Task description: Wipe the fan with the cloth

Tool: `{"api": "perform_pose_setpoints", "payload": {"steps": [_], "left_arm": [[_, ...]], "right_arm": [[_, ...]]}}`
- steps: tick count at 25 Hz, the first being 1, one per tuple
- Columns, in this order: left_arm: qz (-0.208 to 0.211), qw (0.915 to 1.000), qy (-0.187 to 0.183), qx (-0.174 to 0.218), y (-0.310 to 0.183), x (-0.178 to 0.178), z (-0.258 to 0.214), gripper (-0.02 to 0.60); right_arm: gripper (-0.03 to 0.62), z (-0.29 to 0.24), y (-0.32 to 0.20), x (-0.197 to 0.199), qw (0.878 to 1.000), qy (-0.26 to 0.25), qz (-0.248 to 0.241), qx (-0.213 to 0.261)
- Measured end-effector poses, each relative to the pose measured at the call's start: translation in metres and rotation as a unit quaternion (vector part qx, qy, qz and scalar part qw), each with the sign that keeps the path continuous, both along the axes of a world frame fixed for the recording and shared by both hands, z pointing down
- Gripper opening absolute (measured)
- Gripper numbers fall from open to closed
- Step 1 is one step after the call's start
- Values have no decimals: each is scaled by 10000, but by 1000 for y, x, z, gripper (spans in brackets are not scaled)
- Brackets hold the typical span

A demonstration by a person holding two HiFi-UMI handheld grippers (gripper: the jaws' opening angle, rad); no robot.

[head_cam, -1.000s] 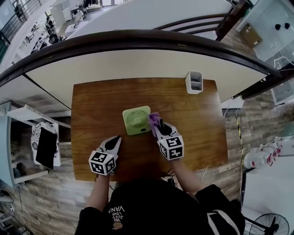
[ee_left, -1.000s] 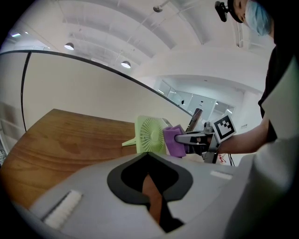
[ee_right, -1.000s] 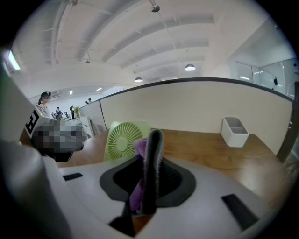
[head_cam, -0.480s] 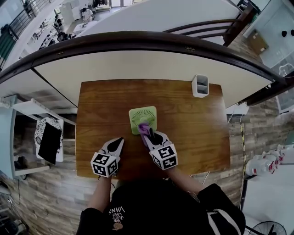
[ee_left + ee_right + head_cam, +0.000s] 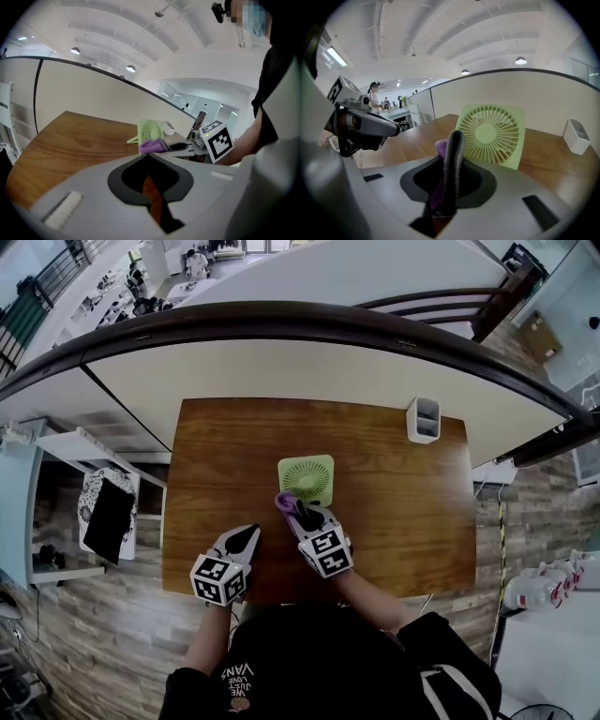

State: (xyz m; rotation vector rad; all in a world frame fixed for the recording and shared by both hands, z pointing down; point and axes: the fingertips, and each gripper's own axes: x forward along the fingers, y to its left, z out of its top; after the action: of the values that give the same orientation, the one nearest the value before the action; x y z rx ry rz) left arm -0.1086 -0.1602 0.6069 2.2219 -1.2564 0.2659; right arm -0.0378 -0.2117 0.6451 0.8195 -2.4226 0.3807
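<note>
Standing near the middle of the wooden bench (image 5: 225,456), the green fan (image 5: 307,480) shows as a square in the centre of the head view. Its round grille faces the lower edge of the frame, towards the person. The body is about as wide as it is tall, so no long axis stands out; in the left gripper view a thin foot juts from its base to the left.

The right gripper (image 5: 298,512) sits just below the fan, pointing up the frame at its lower left corner. Its jaws are closed on the purple cloth (image 5: 284,503). A bunched end pokes past the tips on their left side, just beside that corner of the fan. Whether the cloth touches the grille cannot be told.

The left gripper (image 5: 251,532) is at the lower left of the bench, apart from the fan, and points up and to the right in the frame. Its jaws are fully together with nothing between them.

A white holder (image 5: 423,420) stands at the upper right corner of the bench, well apart from the fan
</note>
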Motion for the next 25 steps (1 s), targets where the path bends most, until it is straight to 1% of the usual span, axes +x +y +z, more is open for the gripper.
{"api": "perform_pose_setpoints", "payload": {"steps": [5,16,21,25], "left_arm": [[7,10000,16,-5,2,0,-1,11],[230,9997,63,31,-4,22,-1,11],[228,9997,53,13,-3,32,-1,11],[183,9998,55,46,-1,41,-3,11]], "right_arm": [[84,1,-3,23,9997,41,250,-42],[84,6,-16,93,9937,119,1103,-149],[84,6,-22,116,9901,145,1389,-160],[84,0,-21,131,9875,41,1568,-172]]}}
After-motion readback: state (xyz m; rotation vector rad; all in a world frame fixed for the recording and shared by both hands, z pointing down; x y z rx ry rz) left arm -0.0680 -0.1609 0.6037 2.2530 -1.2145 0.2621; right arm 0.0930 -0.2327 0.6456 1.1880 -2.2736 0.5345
